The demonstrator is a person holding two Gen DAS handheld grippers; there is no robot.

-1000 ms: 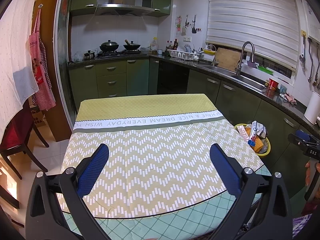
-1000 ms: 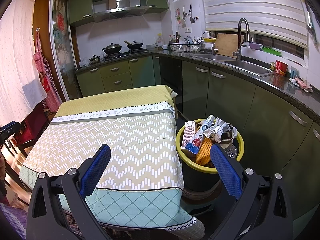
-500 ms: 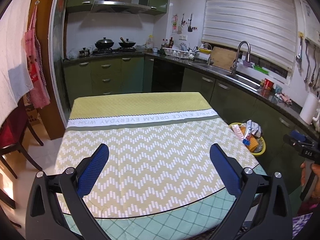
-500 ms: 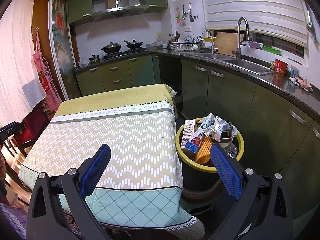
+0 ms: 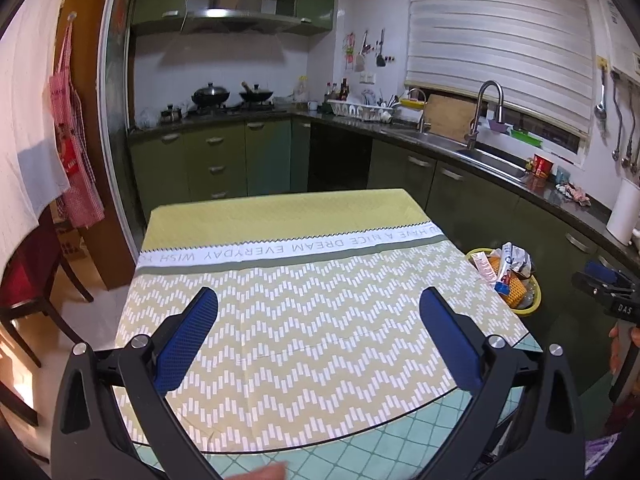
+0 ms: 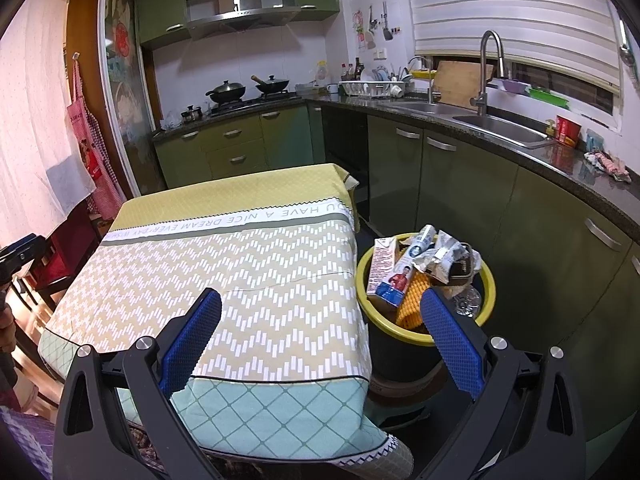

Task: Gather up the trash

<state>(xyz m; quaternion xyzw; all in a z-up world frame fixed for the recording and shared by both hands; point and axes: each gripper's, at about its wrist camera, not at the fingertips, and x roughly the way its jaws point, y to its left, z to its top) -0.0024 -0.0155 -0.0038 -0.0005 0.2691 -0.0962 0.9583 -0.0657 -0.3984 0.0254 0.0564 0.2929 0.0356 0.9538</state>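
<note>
we hold the left gripper [image 5: 318, 320] over the near half of the table, its blue-padded fingers [image 5: 188, 332] spread wide with nothing between them. under it lies only the tablecloth [image 5: 296, 304], zigzag-patterned, with a white band of lettering running across and a plain yellow strip beyond.

our right gripper [image 6: 320, 324] is likewise spread and holds nothing; it hangs above the table's near right corner, its right finger [image 6: 448, 340] in front of the trash bin [image 6: 486, 276].

the trash sits in that yellow-rimmed bin on the floor, just beside the table's right edge and in front of the green base cabinets [image 6: 460, 184]. it is piled above the rim. a drink carton [image 6: 382, 266] stands nearly upright at the bin's left side, long axis vertical, top tilted slightly away from the table. beside it a printed packet [image 6: 404, 276] leans with its long axis rising up and to the right. an orange meshed piece [image 6: 412, 300] slants below it, and crumpled silver wrappers [image 6: 444, 256] lie on top. in the left view the same bin [image 5: 532, 308] shows past the table's right edge, and the right gripper's body [image 5: 608, 292] appears at the far right.
</note>
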